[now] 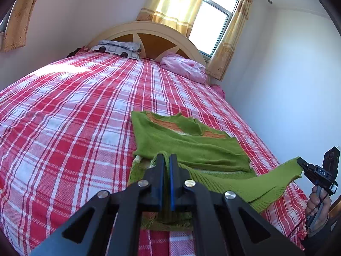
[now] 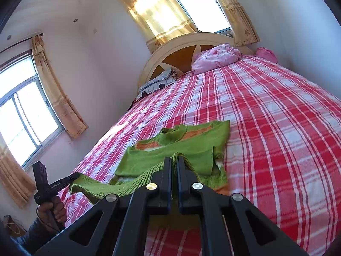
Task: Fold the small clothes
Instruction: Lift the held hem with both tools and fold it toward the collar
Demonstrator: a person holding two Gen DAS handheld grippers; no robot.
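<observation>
Near the foot of the plaid bed (image 1: pixel 74 111), a green sweater (image 1: pixel 183 140) lies with its sleeves already laid over the body and its collar toward the headboard. Both grippers pinch the ribbed hem: the left gripper (image 1: pixel 166 160) is closed on 1 corner, the right gripper (image 2: pixel 174 162) closed on the other, holding the hem stretched and raised. The garment's long axis runs straight ahead of both, so the fold should carry forward toward the collar.

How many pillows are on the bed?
2. A grey patterned pillow lies by the headboard on the left of the left wrist view, and a pink pillow lies by it on the right. Others may be hidden.
</observation>
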